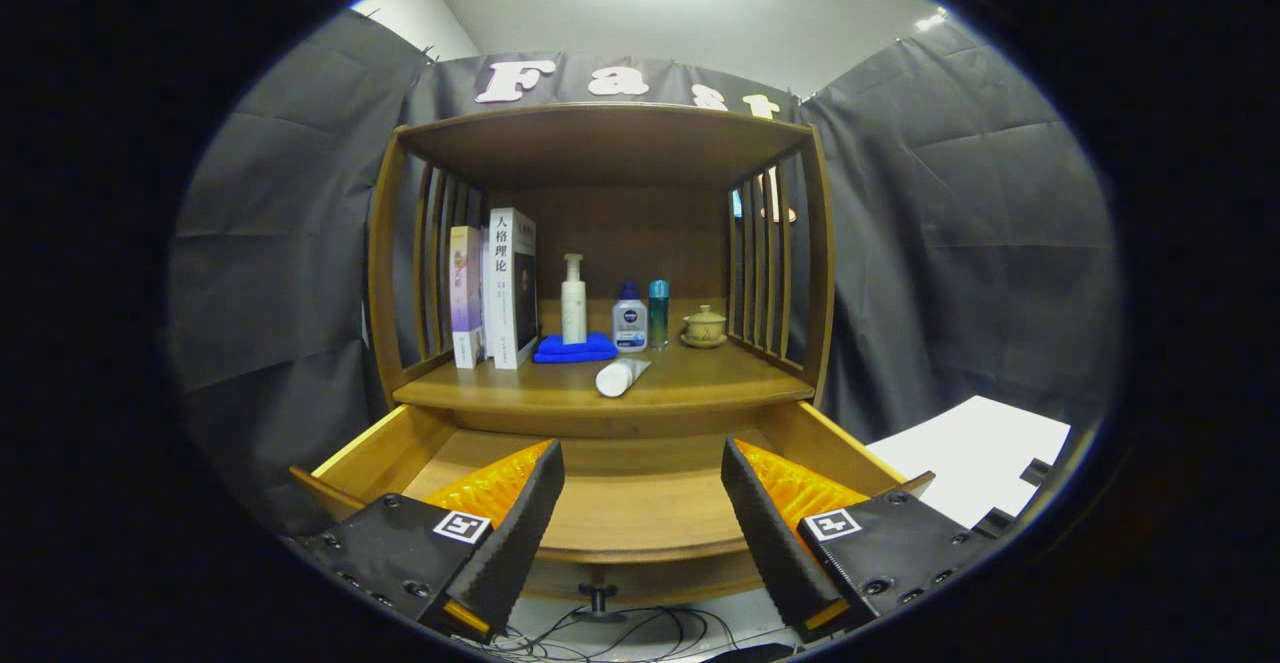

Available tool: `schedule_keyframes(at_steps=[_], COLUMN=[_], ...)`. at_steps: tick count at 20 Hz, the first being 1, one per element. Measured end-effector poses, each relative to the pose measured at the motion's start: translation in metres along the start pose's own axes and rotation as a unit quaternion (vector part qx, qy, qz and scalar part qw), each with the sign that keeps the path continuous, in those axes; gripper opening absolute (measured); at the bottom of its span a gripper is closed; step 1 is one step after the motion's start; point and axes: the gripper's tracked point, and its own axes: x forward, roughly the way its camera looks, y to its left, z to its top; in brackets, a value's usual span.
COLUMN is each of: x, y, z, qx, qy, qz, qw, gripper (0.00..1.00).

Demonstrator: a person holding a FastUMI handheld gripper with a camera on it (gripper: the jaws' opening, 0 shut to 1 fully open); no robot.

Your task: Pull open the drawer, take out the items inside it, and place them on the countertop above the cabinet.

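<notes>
A wooden drawer (640, 503) stands pulled out from the cabinet (600, 243), its long front running crosswise to the gripper (642, 523) and its open box reaching back under the countertop (600, 388). The drawer's bare wooden floor shows between the fingers, and its small dark knob (598, 598) sits below its front edge, just under the gap between them. The gripper's fingers are spread wide apart, gripping nothing, poised over the drawer's front rim.

Beyond the fingers, on the countertop near its front edge, a white tube (620, 377) lies on its side, long axis slanting from near-left to far-right, the round cap end turned toward the gripper. Behind it a folded blue cloth (575, 348) lies flat, with a white pump bottle (573, 301) upright just behind or on it. To the right stand a small blue-capped bottle (629, 318), a slim teal bottle (658, 313) and a lidded ceramic cup (704, 327) on a saucer. Upright books (495, 288) lean at the far left against the slatted side.

A roofed, slat-sided shelf frame encloses the countertop. Dark cloth (950, 243) walls the booth under a pale ceiling. Cables (620, 633) trail on the floor below the drawer, and a white sheet (975, 453) lies to the right.
</notes>
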Motion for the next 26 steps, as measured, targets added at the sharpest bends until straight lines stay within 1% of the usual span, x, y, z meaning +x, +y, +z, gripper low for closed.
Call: schedule_keyframes(at_steps=[8, 12, 18, 21, 23, 26], x=[-0.025, -0.029, -0.021, -0.015, -0.012, -0.007], y=[0.006, 0.010, 0.027, 0.023, 0.025, 0.018], z=[-0.049, -0.074, -0.113, -0.124, -0.123, -0.121], qx=[-0.021, -0.028, -0.034, -0.045, -0.044, -0.035], qy=[0.008, 0.016, 0.041, 0.040, 0.033, 0.025], qz=[-0.004, 0.014, 0.043, 0.049, 0.050, 0.034], qw=[1.000, 0.999, 0.998, 0.997, 0.997, 0.998], gripper=[0.99, 1.00, 1.00, 1.00, 1.00, 0.99])
